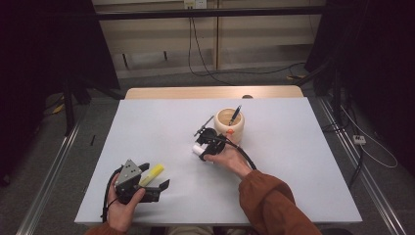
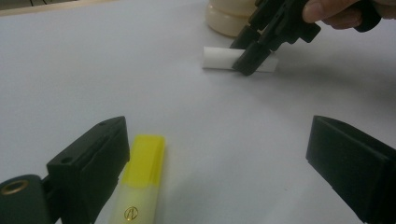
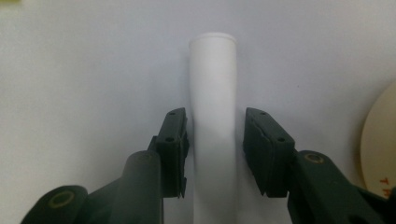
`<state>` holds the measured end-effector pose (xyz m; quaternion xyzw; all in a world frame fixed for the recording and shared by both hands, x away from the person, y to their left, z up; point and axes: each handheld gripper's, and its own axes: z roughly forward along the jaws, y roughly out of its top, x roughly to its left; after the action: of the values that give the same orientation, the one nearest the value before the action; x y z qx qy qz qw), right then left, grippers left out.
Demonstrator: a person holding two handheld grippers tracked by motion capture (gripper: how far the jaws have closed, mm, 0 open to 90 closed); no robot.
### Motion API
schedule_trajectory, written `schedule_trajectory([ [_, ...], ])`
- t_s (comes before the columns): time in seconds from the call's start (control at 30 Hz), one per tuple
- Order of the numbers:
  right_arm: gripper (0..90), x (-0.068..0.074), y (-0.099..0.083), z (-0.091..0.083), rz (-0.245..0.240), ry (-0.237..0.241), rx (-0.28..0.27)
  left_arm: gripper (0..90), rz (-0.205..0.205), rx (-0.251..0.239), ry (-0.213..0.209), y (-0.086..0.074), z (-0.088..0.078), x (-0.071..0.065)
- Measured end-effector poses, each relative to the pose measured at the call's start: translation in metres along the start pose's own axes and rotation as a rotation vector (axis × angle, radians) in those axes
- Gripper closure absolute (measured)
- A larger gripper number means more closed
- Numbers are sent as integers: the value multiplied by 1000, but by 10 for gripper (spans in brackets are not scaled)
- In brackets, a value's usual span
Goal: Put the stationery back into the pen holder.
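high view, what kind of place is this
Probably a lab or studio set up for recording handling tasks. A plain white table stands alone between dark black curtains, loose black cables run across the grey floor, and metal floor rails flank the table.

We read only red letters "TH" on the cream holder; the yellow highlighter bore a small gold logo.
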<state>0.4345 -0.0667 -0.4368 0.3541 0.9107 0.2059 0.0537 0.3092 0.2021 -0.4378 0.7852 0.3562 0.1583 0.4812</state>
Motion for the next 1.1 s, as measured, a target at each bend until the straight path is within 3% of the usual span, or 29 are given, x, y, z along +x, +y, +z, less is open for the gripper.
schedule_trajectory([
  [0.17, 620, 1, -1, -2, -10, -5, 23, 60, 2, 3, -2, 0, 1, 0],
  [0.27, 708, 2, 0, -2, -21, -3, 35, 60, 3, 4, -2, 0, 0, 0],
  [0.47, 710, 2, -2, -3, -8, 1, 19, 60, 2, 6, -2, 0, 0, 0],
  [0.63, 710, 4, -4, -12, -10, 21, -43, 60, 2, 6, -3, 0, 0, 0],
  [0.9, 710, 0, -13, -29, -12, 66, -216, 60, 2, 6, -2, 0, 0, 0],
  [1.1, 710, -7, -24, -41, 33, 90, -304, 60, 0, 5, -1, 0, 1, 1],
])
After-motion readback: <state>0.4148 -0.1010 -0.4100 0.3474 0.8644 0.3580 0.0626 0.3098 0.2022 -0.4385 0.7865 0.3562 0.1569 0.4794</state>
